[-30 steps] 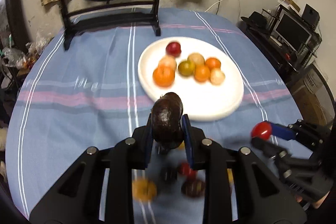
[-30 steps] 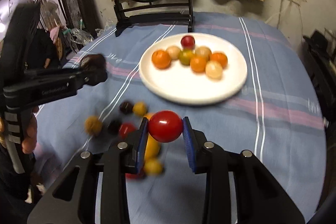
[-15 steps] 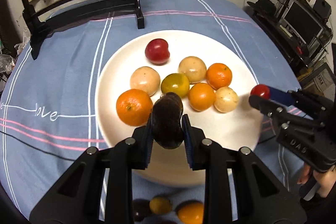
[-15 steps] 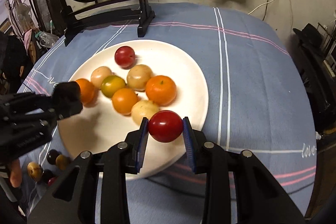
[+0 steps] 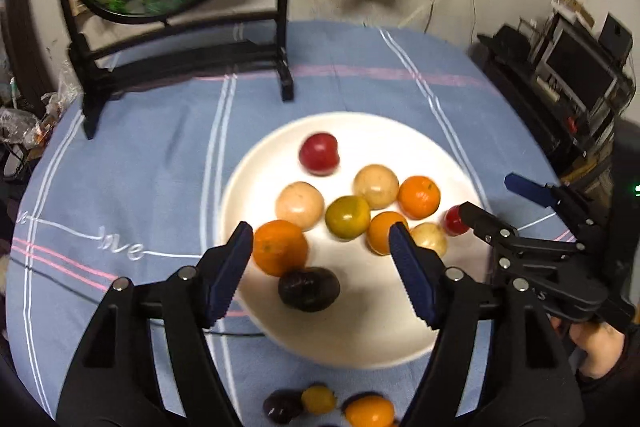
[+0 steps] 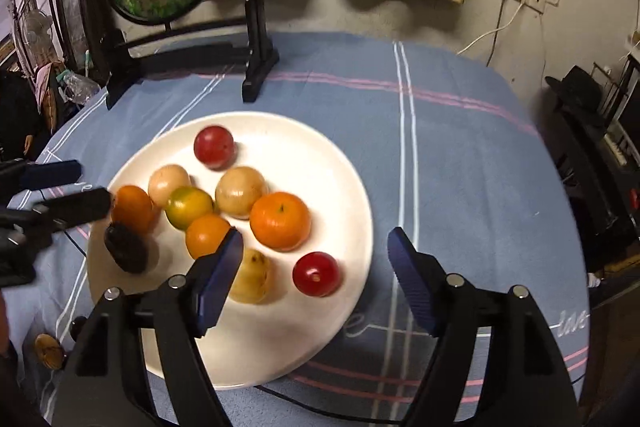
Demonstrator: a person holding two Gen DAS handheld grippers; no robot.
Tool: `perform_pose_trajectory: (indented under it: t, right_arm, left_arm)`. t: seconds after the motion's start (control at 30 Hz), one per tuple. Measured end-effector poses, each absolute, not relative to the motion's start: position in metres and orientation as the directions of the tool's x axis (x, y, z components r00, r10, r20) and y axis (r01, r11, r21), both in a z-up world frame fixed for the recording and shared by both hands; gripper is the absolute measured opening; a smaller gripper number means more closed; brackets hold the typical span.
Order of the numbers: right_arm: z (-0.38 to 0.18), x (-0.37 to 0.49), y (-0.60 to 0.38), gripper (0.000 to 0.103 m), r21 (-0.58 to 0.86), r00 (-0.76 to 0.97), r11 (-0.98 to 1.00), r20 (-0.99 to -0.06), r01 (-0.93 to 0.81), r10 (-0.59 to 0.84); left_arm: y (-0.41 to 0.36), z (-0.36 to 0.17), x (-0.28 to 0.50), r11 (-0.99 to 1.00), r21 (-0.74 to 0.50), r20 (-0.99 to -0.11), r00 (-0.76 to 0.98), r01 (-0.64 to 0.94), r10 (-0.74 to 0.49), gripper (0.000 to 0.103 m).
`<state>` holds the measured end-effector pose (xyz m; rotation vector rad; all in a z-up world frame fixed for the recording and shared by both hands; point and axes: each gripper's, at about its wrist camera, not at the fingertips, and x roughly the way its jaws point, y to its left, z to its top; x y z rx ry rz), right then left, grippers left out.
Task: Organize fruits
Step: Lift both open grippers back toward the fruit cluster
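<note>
Both hand-held grippers, left (image 5: 320, 259) and right (image 6: 314, 267), released above crowded plate (image 6: 280, 347), perhaps ten fruits.

White plate (image 6: 352, 187) on your tabletop holds ten fruits. Dark purple-brown fruit (image 5: 309, 288) lies on its side at the near-left edge, just beside a large orange (image 5: 280, 247). Small red fruit (image 6: 316, 273) sits near the right rim, apart from the pale yellow one (image 6: 250, 281). Red plum (image 6: 214, 147) sits alone at the far side. Loose small fruits (image 5: 320, 401) lie off the plate on the cloth nearest you.
</note>
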<state>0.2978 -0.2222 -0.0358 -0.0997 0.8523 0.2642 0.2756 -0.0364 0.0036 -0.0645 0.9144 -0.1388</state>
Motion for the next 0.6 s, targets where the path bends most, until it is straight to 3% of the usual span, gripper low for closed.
perform_pose_trajectory:
  t: [0.2, 0.33, 0.4, 0.43, 0.6]
  right_arm:
    - [-0.002, 0.246, -0.220, 0.078, 0.026, 0.630, 0.956, -0.747, -0.292, 0.213]
    - [0.002, 0.189, -0.209, 0.078, 0.058, 0.603, 0.941, -0.754, -0.334, 0.261]
    - [-0.004, 0.154, -0.202, 0.097, 0.059, 0.609, 0.944, -0.751, -0.325, 0.256]
    - [-0.007, 0.138, -0.198, 0.100, 0.055, 0.620, 0.946, -0.743, -0.320, 0.253]
    - [-0.027, 0.075, -0.176, 0.101, 0.005, 0.665, 0.960, -0.720, -0.280, 0.198]
  left_arm:
    - [-0.005, 0.039, 0.207, 0.994, -0.092, -0.724, 0.681, 0.060, -0.108, 0.088]
    - [0.004, 0.028, 0.153, 0.999, -0.034, -0.723, 0.689, 0.037, -0.050, 0.088]
    - [0.010, 0.015, 0.125, 0.999, -0.042, -0.726, 0.686, 0.025, -0.048, 0.088]
    - [0.012, 0.005, 0.110, 0.999, -0.051, -0.730, 0.682, 0.017, -0.049, 0.088]
    - [0.022, -0.023, 0.069, 0.999, -0.042, -0.741, 0.671, 0.000, -0.031, 0.089]
